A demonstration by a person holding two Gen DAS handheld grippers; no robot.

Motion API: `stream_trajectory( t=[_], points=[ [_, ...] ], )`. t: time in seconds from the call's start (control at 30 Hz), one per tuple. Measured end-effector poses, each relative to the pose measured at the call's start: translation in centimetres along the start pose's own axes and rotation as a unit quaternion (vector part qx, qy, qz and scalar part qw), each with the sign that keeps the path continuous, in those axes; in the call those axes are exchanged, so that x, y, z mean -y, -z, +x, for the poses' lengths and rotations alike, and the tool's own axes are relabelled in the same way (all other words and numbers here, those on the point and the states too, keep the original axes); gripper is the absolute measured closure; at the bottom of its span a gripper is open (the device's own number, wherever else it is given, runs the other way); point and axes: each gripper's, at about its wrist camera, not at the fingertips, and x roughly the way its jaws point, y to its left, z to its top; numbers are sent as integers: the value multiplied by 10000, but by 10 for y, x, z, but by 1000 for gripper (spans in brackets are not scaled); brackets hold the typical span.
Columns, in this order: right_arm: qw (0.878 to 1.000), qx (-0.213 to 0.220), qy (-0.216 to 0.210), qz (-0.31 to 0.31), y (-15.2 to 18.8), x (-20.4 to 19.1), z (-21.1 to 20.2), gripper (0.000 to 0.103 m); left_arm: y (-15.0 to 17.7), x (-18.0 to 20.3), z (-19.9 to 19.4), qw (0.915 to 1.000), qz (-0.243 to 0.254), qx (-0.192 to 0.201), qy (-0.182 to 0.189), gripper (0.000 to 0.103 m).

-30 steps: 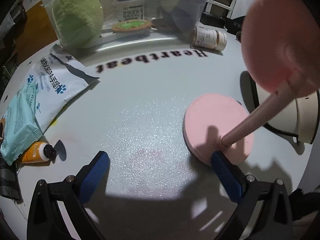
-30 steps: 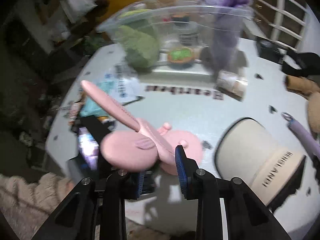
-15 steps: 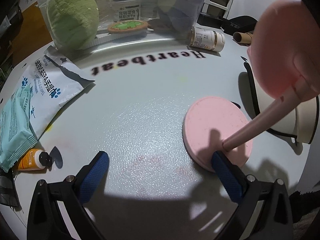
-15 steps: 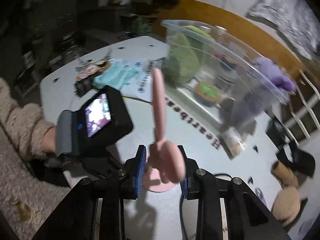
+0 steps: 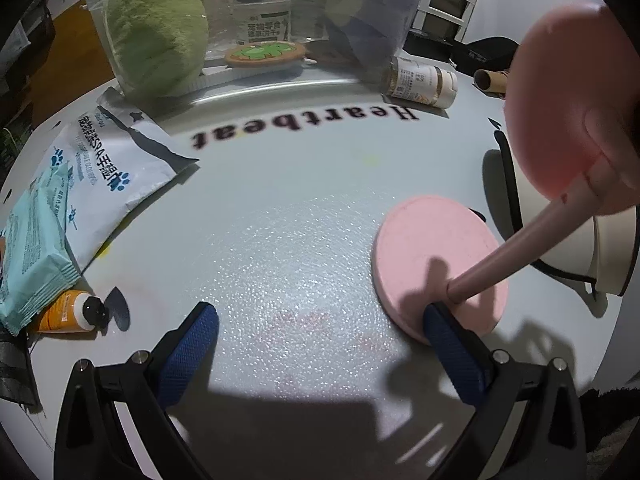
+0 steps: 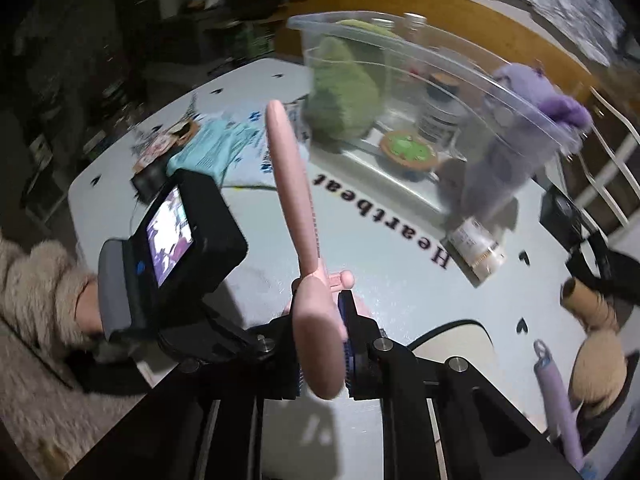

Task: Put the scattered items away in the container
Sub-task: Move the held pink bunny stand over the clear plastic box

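Observation:
My right gripper (image 6: pixel 322 312) is closing on the head of a pink brush (image 6: pixel 290 192); its blue pads press the head edge-on, and the handle points away over the table. In the left wrist view the same pink brush (image 5: pixel 560 120) hangs at upper right, its handle tip over a flat pink disc (image 5: pixel 424 256). My left gripper (image 5: pixel 320 320) stands open low over the white table, its right finger at the disc's near edge, nothing between its fingers. The clear container (image 6: pixel 400 60) stands at the back with a green plush (image 5: pixel 156 28) inside.
A white pouch (image 5: pixel 108 156), a teal wipes pack (image 5: pixel 32 252) and an orange tube (image 5: pixel 68 312) lie at the left. A pill bottle (image 5: pixel 424 84) and a cardboard roll (image 5: pixel 490 80) lie by the container. A white round device (image 5: pixel 600 256) sits at the right.
The right gripper rolled, so the brush went from lying flat to edge-on with its handle pointing away, and the jaws narrowed on its head. The left gripper stayed put.

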Motion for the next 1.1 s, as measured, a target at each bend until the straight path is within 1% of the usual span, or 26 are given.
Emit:
stream_trajectory(
  t=[0.13, 0.27, 0.37, 0.4, 0.5, 0.53, 0.57, 0.6, 0.63, 0.67, 0.7, 0.73, 0.77, 0.8, 0.87, 1.0, 1.1],
  points=[
    [9989, -58, 64, 468, -7, 9, 2, 89, -6, -5, -11, 9998, -100, 155, 26, 0],
    [9944, -101, -52, 1050, -14, 26, -2, 89, -16, -7, -33, 9986, -144, 448, 253, 0],
    [9917, -64, -143, 1275, -20, 31, -10, 90, -25, -2, -54, 9957, 45, 767, 521, 0],
    [9912, -20, -154, 1311, -25, 32, -15, 90, -29, 1, -61, 9940, 139, 879, 631, 0],
    [9900, 165, -183, 1392, -38, 33, -31, 90, -40, 6, -78, 9893, 290, 1181, 802, 2],
    [9893, 226, -209, 1429, -44, 34, -37, 90, -45, 7, -82, 9877, 334, 1271, 852, 10],
    [9885, 287, -236, 1466, -49, 34, -42, 90, -50, 8, -87, 9861, 391, 1340, 904, 27],
    [9878, 344, -259, 1497, -55, 35, -48, 90, -56, 9, -91, 9848, 473, 1378, 948, 35],
    [9873, 388, -270, 1516, -59, 35, -52, 90, -61, 10, -95, 9835, 558, 1408, 987, 47],
    [9870, 434, -268, 1522, -64, 34, -57, 90, -66, 11, -99, 9817, 654, 1464, 1028, 55],
    [9873, 488, -231, 1496, -70, 33, -62, 90, -70, 12, -104, 9793, 752, 1554, 1054, 60],
    [9876, 539, -186, 1466, -76, 32, -67, 90, -74, 12, -108, 9768, 851, 1644, 1080, 70],
    [9881, 583, -115, 1421, -81, 31, -71, 90, -79, 13, -113, 9741, 953, 1729, 1100, 77],
    [9884, 628, -47, 1381, -87, 31, -75, 90, -83, 14, -118, 9718, 1066, 1795, 1095, 79],
    [9885, 728, 75, 1321, -97, 30, -83, 90, -92, 15, -126, 9685, 1273, 1876, 1034, 87],
    [9885, 1039, 365, 1040, -122, 30, -103, 90, -121, 15, -145, 9585, 1545, 2205, 939, 89],
    [9850, 1413, 664, 733, -149, 33, -120, 90, -153, 12, -161, 9451, 1748, 2654, 760, 89]
  ],
)
